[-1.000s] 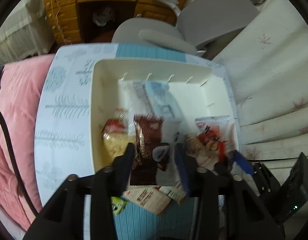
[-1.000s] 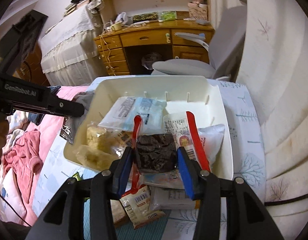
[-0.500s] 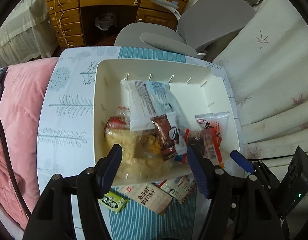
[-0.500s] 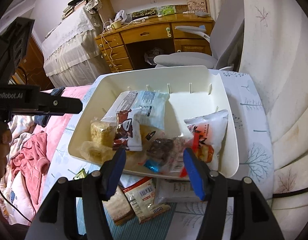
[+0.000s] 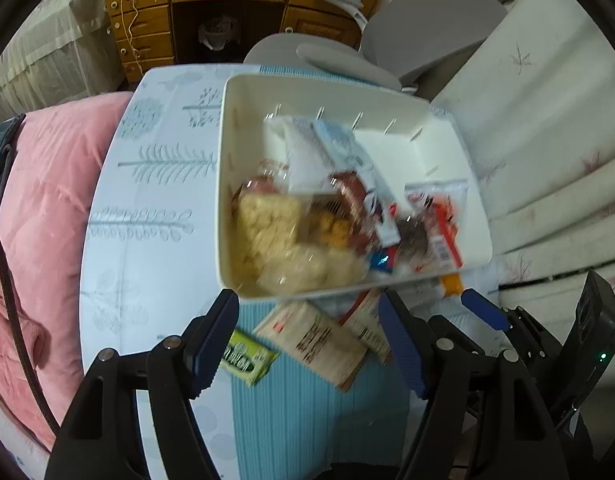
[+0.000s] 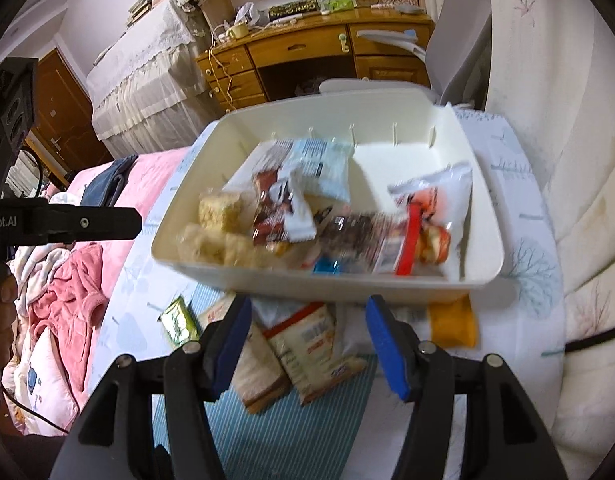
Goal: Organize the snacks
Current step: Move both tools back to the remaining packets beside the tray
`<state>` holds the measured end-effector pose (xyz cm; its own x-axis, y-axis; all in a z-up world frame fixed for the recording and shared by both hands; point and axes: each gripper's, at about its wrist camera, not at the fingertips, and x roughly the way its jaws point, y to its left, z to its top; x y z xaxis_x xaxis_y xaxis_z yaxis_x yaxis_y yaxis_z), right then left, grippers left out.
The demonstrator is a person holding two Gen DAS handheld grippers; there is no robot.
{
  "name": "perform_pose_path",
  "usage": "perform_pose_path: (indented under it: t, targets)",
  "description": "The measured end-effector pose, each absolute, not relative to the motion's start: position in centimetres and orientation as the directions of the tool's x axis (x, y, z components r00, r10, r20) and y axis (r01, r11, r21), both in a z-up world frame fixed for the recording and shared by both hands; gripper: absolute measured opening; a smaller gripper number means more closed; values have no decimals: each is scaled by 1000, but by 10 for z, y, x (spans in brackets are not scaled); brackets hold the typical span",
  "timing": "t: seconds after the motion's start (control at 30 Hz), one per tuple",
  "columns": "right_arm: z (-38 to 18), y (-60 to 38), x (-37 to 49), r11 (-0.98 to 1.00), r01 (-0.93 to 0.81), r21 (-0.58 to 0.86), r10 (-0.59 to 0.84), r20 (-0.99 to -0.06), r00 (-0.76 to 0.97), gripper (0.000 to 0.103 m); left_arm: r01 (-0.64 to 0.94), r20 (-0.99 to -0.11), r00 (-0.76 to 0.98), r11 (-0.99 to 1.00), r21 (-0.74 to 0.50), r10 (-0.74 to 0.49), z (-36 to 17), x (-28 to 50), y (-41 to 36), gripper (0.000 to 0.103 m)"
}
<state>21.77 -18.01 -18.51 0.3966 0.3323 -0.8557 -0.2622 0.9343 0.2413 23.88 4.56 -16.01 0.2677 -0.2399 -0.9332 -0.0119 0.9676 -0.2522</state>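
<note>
1. The snacks sit in two groups. Most are heaped in the white bin (image 6: 387, 288) on the tabletop (image 5: 147, 240); the rest lie on the blue mat (image 5: 307, 420) just in front of the bin's near wall. Some of those, such as the orange packet (image 6: 453, 322) and the red-trimmed bag (image 6: 315, 344), are partly tucked under that wall, so a pull on them could drag or tip the bin.

2. Inside the bin the heap crowds the near side, with puffed rice cakes (image 6: 219, 208) at its left and a red-and-white bag (image 6: 431, 208) at its right, while the far right corner is bare. Another packet dropped on the near heap may slide over the low near wall.

3. The left claw (image 5: 307, 336) is spread wide and holds nothing, hovering over the loose packets in front of the bin. The tan packet (image 5: 311, 344) overlaps its neighbour, so closing there could catch two at once or only crinkle the film.

4. The small green packet (image 5: 247, 356) lies flat just left of the tan one; thin and flat, it may slip from the pads.

5. The right claw (image 6: 307, 340) is also wide and empty, close beside the left; both reaching at the same pile risks a collision.

6. Both views are motion-blurred, so aim is uncertain.
</note>
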Motion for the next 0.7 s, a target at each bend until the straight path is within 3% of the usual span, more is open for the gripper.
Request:
perform_pose_path:
  t: [0.3, 0.7]
  targets:
    - [-205, -156, 185, 935, -252, 248, 325, -884, 336, 60, 2, -956, 174, 971, -238, -235, -191, 216, 65, 77]
    - [-227, -116, 154, 956, -242, 164, 243, -908, 342, 78, 136, -977, 57, 971, -197, -206, -247, 207, 79, 82]
